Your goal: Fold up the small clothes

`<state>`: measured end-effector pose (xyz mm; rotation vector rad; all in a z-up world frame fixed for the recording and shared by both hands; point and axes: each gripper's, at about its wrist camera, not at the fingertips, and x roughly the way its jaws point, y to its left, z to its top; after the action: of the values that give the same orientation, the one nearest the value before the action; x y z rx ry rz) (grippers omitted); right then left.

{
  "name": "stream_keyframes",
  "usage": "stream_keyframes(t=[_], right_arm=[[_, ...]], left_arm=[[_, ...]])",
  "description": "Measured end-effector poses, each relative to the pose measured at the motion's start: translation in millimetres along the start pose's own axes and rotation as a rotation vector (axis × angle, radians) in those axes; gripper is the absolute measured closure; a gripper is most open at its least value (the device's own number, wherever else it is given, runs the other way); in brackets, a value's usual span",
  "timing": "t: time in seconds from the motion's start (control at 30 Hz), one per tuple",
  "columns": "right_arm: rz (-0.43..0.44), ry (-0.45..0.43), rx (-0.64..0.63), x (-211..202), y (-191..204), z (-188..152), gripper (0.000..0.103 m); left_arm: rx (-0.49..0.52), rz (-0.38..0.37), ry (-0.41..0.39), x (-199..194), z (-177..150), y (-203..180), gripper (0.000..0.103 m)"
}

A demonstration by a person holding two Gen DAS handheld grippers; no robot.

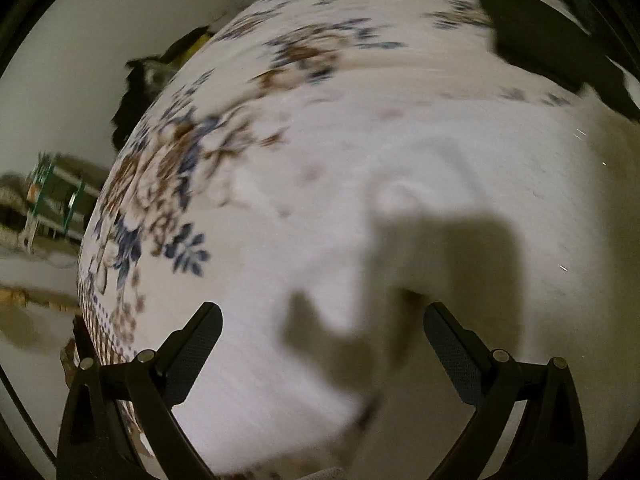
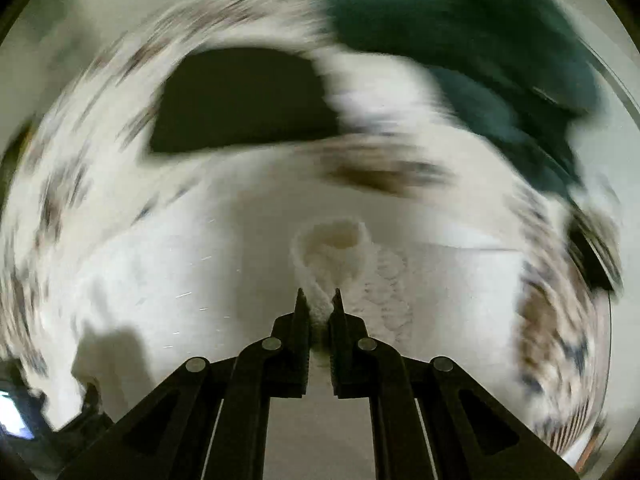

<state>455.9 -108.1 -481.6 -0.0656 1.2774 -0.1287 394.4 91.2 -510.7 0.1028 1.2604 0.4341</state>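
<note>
A white knitted garment (image 1: 460,208) lies spread on a floral tablecloth (image 1: 312,52). My left gripper (image 1: 322,322) is open and empty just above the garment, its shadow falling on the cloth. My right gripper (image 2: 319,300) is shut on a ribbed cuff of the white garment (image 2: 340,256), with the knit pinched between the fingertips. The rest of the garment (image 2: 168,288) spreads below and to the left. Both views are motion-blurred.
A folded black cloth (image 2: 240,100) lies on the table beyond the white garment; it also shows in the left wrist view (image 1: 552,40). A dark green garment (image 2: 480,48) lies at the far right. The table's left edge (image 1: 92,264) drops to the floor.
</note>
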Motion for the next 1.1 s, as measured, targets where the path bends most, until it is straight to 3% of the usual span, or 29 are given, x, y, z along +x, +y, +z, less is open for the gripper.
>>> stream_keyframes(t=[0.1, 0.17, 0.27, 0.3, 0.33, 0.37, 0.4, 0.43, 0.5, 0.57, 0.63, 0.73, 0.83, 0.97, 1.0, 1.03, 1.1], right_arm=[[-0.020, 0.081, -0.113, 49.4, 96.4, 7.0, 0.095], [-0.050, 0.103, -0.145, 75.0, 132.9, 6.6, 0.095], [-0.034, 0.160, -0.140, 94.9, 155.1, 10.9, 0.093], [0.003, 0.178, -0.124, 94.6, 146.9, 6.2, 0.087], [0.078, 0.200, -0.099, 95.3, 143.0, 8.1, 0.076], [0.220, 0.213, -0.058, 89.2, 131.2, 8.7, 0.067], [0.291, 0.210, -0.030, 84.1, 118.5, 5.7, 0.047], [0.361, 0.204, 0.006, 75.5, 103.1, 2.1, 0.034], [0.385, 0.189, 0.063, 56.9, 65.7, -8.7, 0.033], [0.334, 0.190, 0.101, 42.9, 28.3, -33.0, 0.031], [0.272, 0.222, 0.128, 38.6, 0.2, -60.0, 0.031], [0.210, 0.304, 0.159, 48.8, -38.7, -98.7, 0.031], [0.167, 0.361, 0.168, 61.2, -51.7, -128.0, 0.031], [0.151, 0.382, 0.178, 69.6, -53.5, -147.8, 0.031], [0.148, 0.380, 0.177, 70.9, -51.4, -148.5, 0.031], [0.149, 0.372, 0.176, 72.2, -49.6, -148.7, 0.031], [0.147, 0.361, 0.176, 75.6, -43.6, -147.2, 0.031]], left_arm=[[-0.066, -0.007, 0.025, 20.5, 2.9, 25.9, 0.000], [-0.091, -0.007, 0.033, 29.6, 1.5, 37.6, 0.000], [-0.120, -0.016, 0.056, 40.7, -5.4, 52.9, 0.000], [-0.126, -0.023, 0.066, 41.6, -7.7, 57.7, 0.000], [-0.141, -0.036, 0.076, 40.0, -12.0, 66.7, 0.000], [-0.157, -0.046, 0.081, 35.6, -17.2, 75.2, 0.000], [-0.177, -0.056, 0.087, 30.1, -24.6, 87.2, 0.000], [-0.191, -0.066, 0.094, 26.2, -29.7, 95.3, 0.000], [-0.261, -0.098, 0.137, 12.9, -58.3, 130.9, 0.000], [-0.359, -0.168, 0.215, 7.5, -92.3, 164.9, 0.000], [-0.506, -0.260, 0.326, 10.0, -132.3, 199.5, 0.000], [-0.698, -0.300, 0.444, 19.6, -184.8, 235.9, 0.000], [-0.863, -0.341, 0.526, 43.6, -225.8, 253.1, 0.002], [-1.028, -0.503, 0.545, 86.5, -237.1, 248.8, 0.003], [-1.103, -0.515, 0.562, 96.2, -241.6, 248.6, 0.003], [-1.184, -0.518, 0.558, 100.0, -246.8, 250.9, 0.005], [-1.307, -0.470, 0.521, 95.6, -256.3, 258.0, 0.037]])
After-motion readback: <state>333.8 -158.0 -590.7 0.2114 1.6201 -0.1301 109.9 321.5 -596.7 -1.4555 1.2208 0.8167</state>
